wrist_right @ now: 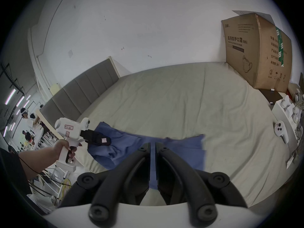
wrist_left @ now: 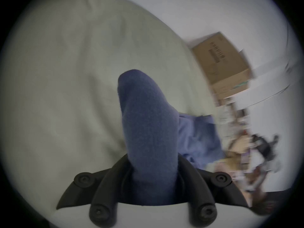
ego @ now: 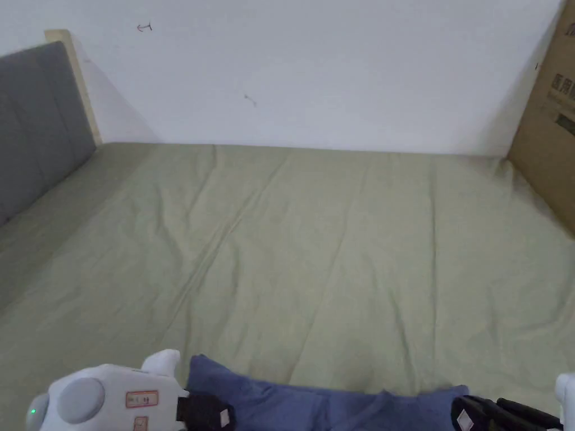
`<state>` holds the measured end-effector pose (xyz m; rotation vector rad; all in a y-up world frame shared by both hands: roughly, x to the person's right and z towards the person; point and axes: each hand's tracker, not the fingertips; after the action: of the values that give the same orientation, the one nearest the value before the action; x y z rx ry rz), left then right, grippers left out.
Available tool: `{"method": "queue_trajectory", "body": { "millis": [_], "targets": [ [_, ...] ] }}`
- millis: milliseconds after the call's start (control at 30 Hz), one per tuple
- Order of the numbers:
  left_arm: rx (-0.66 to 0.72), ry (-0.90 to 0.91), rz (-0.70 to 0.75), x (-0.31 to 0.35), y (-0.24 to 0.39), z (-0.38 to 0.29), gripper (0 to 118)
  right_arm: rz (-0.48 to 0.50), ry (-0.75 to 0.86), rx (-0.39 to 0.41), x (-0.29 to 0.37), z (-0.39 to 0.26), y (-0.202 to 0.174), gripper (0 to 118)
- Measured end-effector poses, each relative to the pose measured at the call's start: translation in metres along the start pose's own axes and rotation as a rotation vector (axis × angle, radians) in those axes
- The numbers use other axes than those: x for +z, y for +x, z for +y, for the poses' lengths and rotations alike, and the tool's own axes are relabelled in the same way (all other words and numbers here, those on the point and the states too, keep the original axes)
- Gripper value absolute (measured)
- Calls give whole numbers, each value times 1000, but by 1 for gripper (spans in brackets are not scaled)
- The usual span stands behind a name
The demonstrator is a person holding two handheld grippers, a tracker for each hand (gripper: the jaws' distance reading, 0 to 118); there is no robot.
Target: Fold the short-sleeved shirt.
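Lower left of head view: left gripper (ego: pixel 205 414) pinching blue shirt (ego: pixel 337 407); shirt along bottom edge over bed (ego: pixel 314 252); lower right, right gripper (wrist_right: pixel 153 145) jaws pressed on hem. Risk: thin bite slips if pulled unevenly

The shirt (ego: pixel 337 407) is solid medium blue, unpatterned, and reads darker where it bunches close to the lens in the left gripper view (wrist_left: pixel 148 132). The bed sheet (ego: pixel 314 252) is plain pale olive green. The headboard (ego: pixel 33 123) is grey with a light wood edge. The wall (ego: pixel 314 67) is white. The cardboard box (wrist_right: pixel 256 50) is brown with black print and a green tape strip. The left gripper (wrist_right: pixel 98 139) has a white body and black jaws; the right gripper (wrist_right: pixel 153 149) has black jaws.
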<state>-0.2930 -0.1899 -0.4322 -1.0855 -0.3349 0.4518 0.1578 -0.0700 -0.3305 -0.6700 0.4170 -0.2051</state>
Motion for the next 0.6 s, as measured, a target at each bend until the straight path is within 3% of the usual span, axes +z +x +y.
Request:
{"method": "queue_trajectory", "body": {
  "millis": [100,133,300,467,500,600],
  "targets": [
    [-214,52,510,38,16,1,13,15,24,-20,6,-1,3,7],
    [-269,50,560,41,20,0,13,15,29,-25,8,-2,4,7],
    [-207,15,395,32,64,-2,13,14,32,-66,17,-6,15,7],
    [-6,-40,4,-22,124,5,16,3,55,-109,36,-8,28,7],
    [-12,-74,-25,-39,135,5,30,-3,60,-113,40,-8,31,7],
    [-54,-185,-108,-88,166,1,60,-24,67,-126,47,-10,41,7]
  ]
}}
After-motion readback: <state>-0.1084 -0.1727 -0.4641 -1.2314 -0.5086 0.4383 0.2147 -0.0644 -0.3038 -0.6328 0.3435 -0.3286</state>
